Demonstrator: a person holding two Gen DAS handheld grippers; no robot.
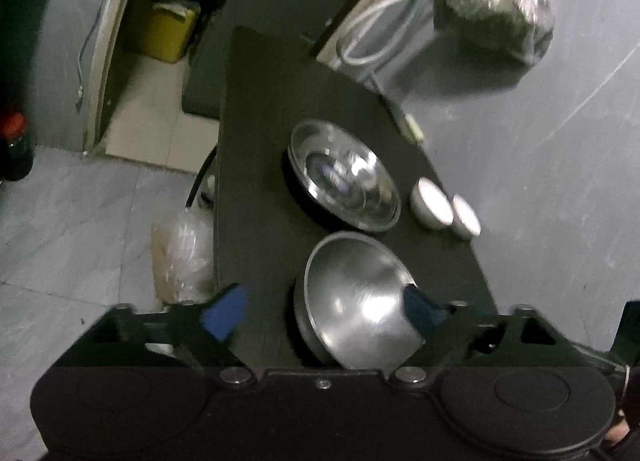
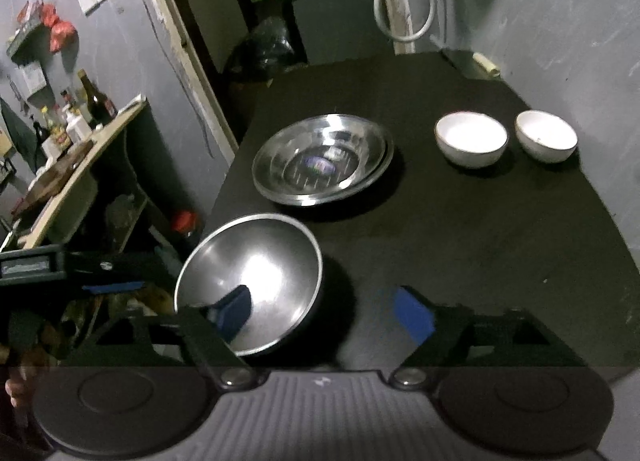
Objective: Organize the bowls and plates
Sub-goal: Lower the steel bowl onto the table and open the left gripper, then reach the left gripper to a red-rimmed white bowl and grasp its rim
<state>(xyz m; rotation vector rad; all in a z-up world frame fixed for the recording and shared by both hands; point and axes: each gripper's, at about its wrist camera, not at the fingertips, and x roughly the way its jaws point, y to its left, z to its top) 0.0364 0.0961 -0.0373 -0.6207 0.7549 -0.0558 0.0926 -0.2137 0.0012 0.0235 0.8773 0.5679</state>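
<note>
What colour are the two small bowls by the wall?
White small bowls, clearest in the right wrist view.

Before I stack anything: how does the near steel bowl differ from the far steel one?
The near steel bowl is tilted and matte grey; the far steel bowl sits level and mirror-shiny. The near one looks single; the far one seems to nest inside another. Both are round metal, on the black table.

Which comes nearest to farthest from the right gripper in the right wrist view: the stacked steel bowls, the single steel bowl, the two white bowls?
1. Single steel bowl: right at the right gripper, its left jaw over the rim.
2. Stacked steel bowls: mid-table, behind it.
3. Two white bowls: far right, by the wall; too close to rank against each other.
</note>
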